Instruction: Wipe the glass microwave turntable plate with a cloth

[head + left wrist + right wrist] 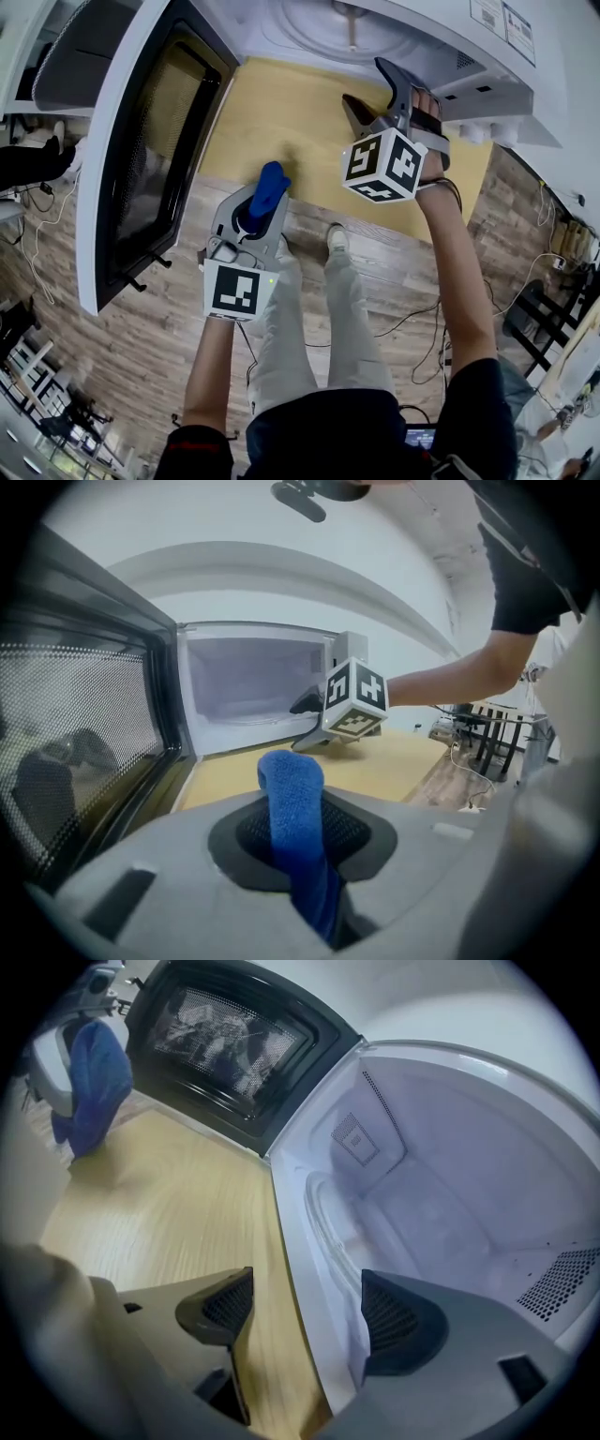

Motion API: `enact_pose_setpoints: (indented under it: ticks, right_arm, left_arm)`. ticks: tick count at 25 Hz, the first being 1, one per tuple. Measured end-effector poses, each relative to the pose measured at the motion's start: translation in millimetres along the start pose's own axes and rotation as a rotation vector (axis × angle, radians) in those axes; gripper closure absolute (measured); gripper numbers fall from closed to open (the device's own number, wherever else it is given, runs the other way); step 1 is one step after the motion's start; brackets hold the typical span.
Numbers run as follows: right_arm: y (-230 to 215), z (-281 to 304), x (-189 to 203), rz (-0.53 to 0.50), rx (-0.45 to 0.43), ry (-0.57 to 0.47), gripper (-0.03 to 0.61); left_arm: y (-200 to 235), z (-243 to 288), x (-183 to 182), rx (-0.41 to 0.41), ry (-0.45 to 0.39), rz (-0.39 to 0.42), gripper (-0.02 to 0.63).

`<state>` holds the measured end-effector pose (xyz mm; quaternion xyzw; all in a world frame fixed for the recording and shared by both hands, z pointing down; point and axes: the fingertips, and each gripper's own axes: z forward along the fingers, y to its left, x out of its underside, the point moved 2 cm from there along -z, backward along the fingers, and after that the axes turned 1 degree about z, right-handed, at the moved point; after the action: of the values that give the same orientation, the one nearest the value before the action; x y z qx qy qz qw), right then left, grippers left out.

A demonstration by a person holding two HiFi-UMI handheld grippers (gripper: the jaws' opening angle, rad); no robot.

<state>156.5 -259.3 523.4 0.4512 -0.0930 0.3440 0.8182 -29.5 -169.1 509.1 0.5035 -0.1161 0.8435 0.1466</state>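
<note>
Microwave [487,56] open on a pale wooden tabletop [281,122], blue cloth [267,187] pinched in the left gripper [261,204], right gripper [372,89] up at the cavity mouth.

Left claw's 2 jaws are pressed onto the folded cloth, which pokes up between them, held above the table's near edge and well short of the oven. Right claw is spread with nothing in it, and in the right gripper view the cavity's front sill runs between its 2 jaws. Glass turntable plate [328,1222] sits inside on the white cavity floor, its round rim just beyond that sill. Dark mesh door [155,141] hangs open to the left. Below the table, grey-brown plank floor [122,347] with loose cables [427,333] trailing, dark chairs [539,309] off to the right.
</note>
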Motion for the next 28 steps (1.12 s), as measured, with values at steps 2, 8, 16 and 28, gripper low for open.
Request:
enact_pose_setpoints:
  ticks: [2, 8, 16, 28]
  right_arm:
    - [-0.4, -0.1, 0.0, 0.002, 0.005, -0.002, 0.258]
    - [0.1, 0.3, -1.1, 0.004, 0.020, -0.020, 0.258]
    - [-0.9, 0.4, -0.8, 0.008, 0.030, -0.026, 0.258]
    - [1.0, -0.7, -1.5, -0.001, 0.029, -0.044, 0.258]
  left_arm:
    - [6.6, 7.0, -10.3, -0.011, -0.017, 0.012, 0.551]
    - [31.9, 32.2, -54.8, -0.045, -0.100, 0.076, 0.551]
    - [61.5, 66.6, -116.4, -0.084, -0.192, 0.206, 0.551]
    - [96.1, 130.6, -138.3, -0.140, -0.176, 0.280, 0.551]
